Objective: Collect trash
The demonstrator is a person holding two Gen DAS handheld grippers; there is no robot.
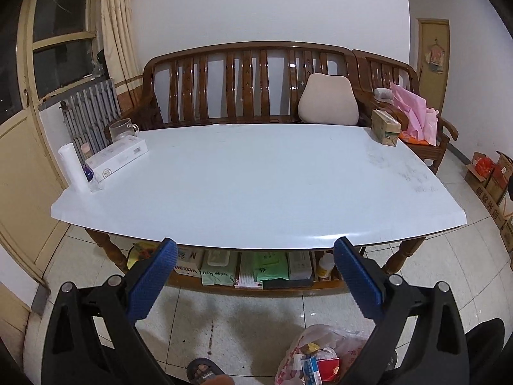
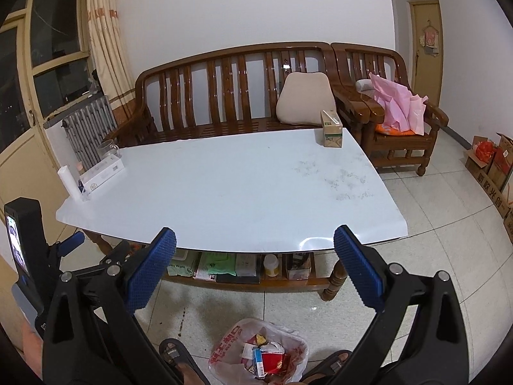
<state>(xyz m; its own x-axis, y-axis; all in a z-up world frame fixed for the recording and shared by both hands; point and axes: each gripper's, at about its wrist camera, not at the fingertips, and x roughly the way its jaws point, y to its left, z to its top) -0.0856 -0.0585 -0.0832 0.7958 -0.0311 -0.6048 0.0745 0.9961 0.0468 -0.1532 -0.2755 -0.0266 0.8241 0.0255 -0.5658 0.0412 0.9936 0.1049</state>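
Trash sat in the plastic bag (image 2: pixel 258 357) on the floor between my feet. My left gripper (image 1: pixel 255 247) and right gripper (image 2: pixel 255 235) gaped wide, holding nothing. I judged a careless step might tip the sagging bag and spill everything.

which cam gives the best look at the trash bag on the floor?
Right wrist. The trash bag sits between the open fingers, its mouth open, with red and blue packets visible inside. In the left wrist view the trash bag is low and right, partly hidden behind the left gripper's right finger.
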